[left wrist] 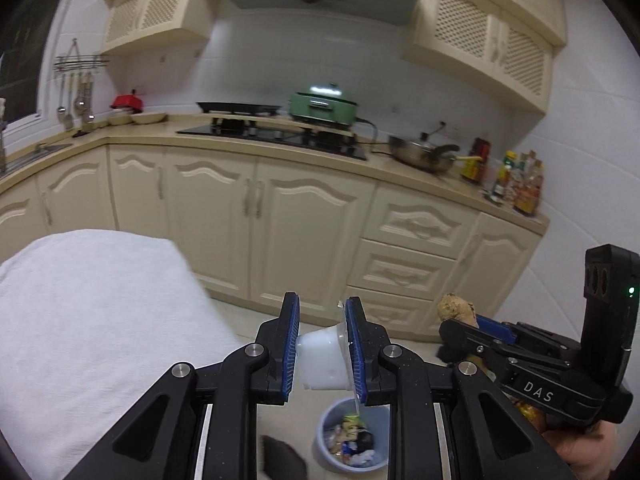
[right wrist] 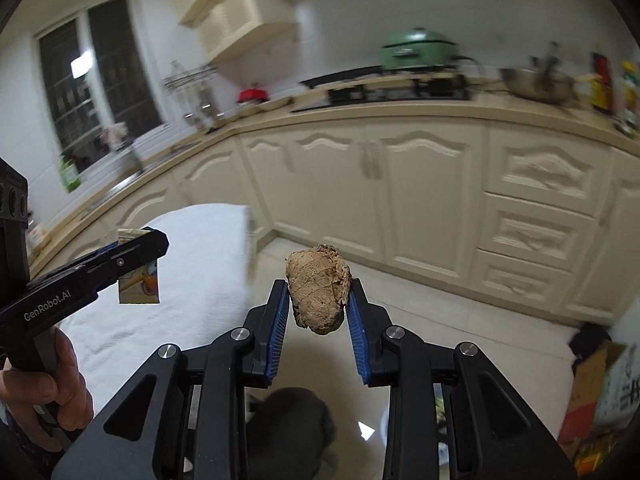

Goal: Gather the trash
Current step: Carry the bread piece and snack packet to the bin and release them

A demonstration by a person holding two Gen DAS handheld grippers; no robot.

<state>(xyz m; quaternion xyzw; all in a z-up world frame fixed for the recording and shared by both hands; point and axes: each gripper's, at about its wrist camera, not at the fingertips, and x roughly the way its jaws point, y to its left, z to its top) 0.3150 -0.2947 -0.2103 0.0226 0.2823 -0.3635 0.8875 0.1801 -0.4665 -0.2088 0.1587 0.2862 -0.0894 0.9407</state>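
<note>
My left gripper (left wrist: 322, 312) is shut on a small white plastic cup (left wrist: 322, 360) whose peeled foil lid hangs down on its right. Directly below it on the floor stands a pale blue trash bin (left wrist: 321, 438) holding several wrappers. My right gripper (right wrist: 318, 286) is shut on a brown, rough lump of food waste (right wrist: 318, 292), held over the tiled floor. In the left wrist view the right gripper (left wrist: 460, 322) hangs at the right with the lump (left wrist: 456, 307) at its tips. The right wrist view shows the left gripper (right wrist: 138, 240) at the left, with the cup's printed lid (right wrist: 140, 286) below it.
A table under a white towel (left wrist: 100, 320) lies to the left. Cream kitchen cabinets (left wrist: 312, 232) line the far side, with a hob, a green pot (left wrist: 322, 106) and a pan on the counter. A dark shoe (right wrist: 288, 420) and a cardboard box (right wrist: 592, 392) are on the floor.
</note>
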